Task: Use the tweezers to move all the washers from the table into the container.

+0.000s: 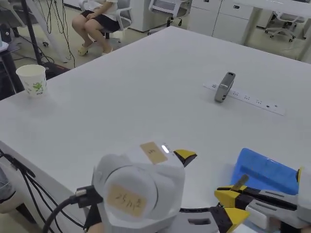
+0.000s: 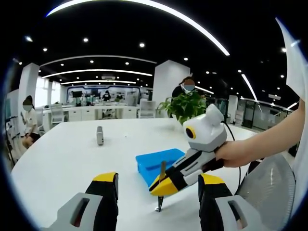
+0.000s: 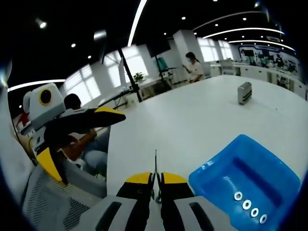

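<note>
Blue container (image 3: pixel 216 166) has four washers (image 3: pixel 250 207) lined up in a row on its floor, near one corner. The parts of the white table (image 1: pixel 146 87) I can see look bare of washers. My guess is the job's basically done, or down to whatever's hidden under the claws at the near edge.

Pose-wise, the right claw (image 3: pixel 155 179) is pinched tight on the tweezers (image 3: pixel 155 161), which poke out thin and straight ahead of the jaws. It sits just beside the container, off its left side in its own view. From the left gripper view the tweezer tips point down at the table just in front of the container, very near the surface; can't tell if they're touching. Can't make out anything held in the tips either.

The left claw (image 2: pixel 159 182) is spread wide with nothing in it, hovering low and aimed across at the right one.
</note>
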`<state>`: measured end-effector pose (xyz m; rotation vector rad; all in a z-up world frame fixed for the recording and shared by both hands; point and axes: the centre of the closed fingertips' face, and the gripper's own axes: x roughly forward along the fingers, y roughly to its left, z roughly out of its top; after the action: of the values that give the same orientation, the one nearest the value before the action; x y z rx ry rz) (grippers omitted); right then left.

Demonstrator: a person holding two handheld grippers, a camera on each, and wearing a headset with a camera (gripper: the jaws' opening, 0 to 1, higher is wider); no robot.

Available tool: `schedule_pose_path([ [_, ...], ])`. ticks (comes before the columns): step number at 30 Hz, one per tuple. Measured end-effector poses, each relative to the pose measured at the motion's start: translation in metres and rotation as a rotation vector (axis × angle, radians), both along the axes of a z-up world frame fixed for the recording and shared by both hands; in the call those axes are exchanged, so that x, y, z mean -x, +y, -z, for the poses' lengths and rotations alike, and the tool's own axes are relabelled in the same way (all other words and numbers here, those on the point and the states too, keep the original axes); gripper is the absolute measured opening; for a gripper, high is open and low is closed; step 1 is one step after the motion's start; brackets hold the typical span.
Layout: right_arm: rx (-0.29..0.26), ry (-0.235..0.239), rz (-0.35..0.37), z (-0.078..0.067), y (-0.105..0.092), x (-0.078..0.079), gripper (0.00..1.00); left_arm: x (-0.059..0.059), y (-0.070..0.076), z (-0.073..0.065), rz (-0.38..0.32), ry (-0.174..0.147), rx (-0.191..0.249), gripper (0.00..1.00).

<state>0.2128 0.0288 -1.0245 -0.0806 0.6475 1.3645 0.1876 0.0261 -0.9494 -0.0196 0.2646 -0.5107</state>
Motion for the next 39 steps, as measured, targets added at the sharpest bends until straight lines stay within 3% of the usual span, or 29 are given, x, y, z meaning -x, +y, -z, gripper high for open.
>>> schedule_pose_path([
  [13,0.021,-0.034,-0.029,0.001,0.002,0.002,0.03,0.0,0.0,0.0,0.003,0.0,0.001,0.68],
  [28,0.02,-0.036,-0.045,0.001,0.003,0.006,0.03,0.0,-0.001,0.0,0.002,0.001,0.001,0.67],
  [39,0.031,-0.112,-0.095,0.001,0.006,0.015,0.02,0.0,-0.001,0.0,0.007,0.0,-0.003,0.67],
])
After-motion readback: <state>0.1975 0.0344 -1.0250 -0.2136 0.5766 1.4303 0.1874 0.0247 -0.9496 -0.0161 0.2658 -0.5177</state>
